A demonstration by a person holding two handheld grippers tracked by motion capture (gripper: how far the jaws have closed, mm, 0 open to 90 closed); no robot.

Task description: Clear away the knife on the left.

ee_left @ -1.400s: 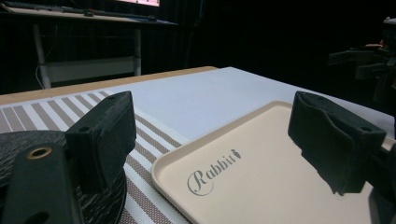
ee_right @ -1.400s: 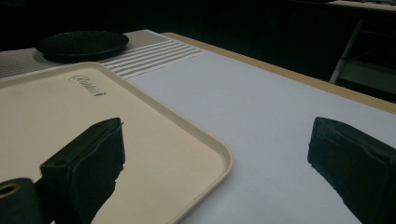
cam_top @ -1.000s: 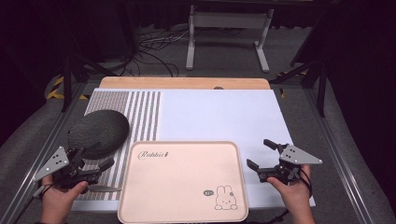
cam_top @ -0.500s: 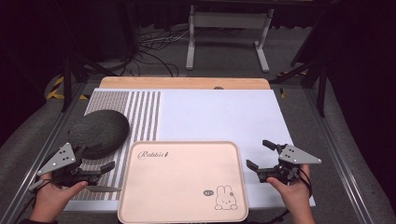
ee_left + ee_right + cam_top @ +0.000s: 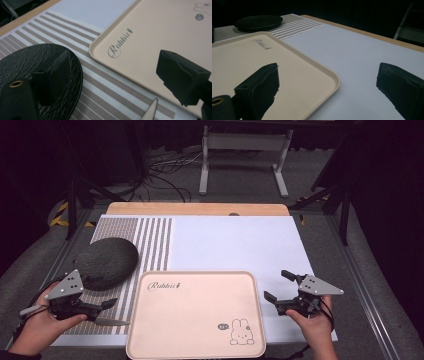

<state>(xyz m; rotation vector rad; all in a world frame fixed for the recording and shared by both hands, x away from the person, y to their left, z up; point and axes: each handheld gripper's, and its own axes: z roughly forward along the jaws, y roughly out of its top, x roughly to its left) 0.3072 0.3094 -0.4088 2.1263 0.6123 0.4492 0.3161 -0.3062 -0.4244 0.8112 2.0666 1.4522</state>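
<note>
A beige tray (image 5: 195,320) printed "Rabbit" with a small bunny lies at the front centre, nothing on it. It is also in the left gripper view (image 5: 160,32) and the right gripper view (image 5: 242,57). A dark textured round plate (image 5: 106,261) (image 5: 32,62) (image 5: 258,22) rests on the striped placemat (image 5: 150,237) to the tray's left. A silver knife blade (image 5: 112,322) (image 5: 152,111) lies on the placemat by the tray's left edge. My left gripper (image 5: 106,312) (image 5: 112,75) is open just left of the tray, over the blade. My right gripper (image 5: 278,285) (image 5: 324,82) is open at the tray's right edge, holding nothing.
A white mat (image 5: 235,245) covers the middle and right of the table beyond the tray. A wooden strip (image 5: 200,209) runs along the far edge. A metal stand (image 5: 245,150) and cables are on the floor behind the table.
My left gripper has drawn back to the left and slightly toward the person, away from the dark plate. The knife, the tray and the right gripper have stayed put.
</note>
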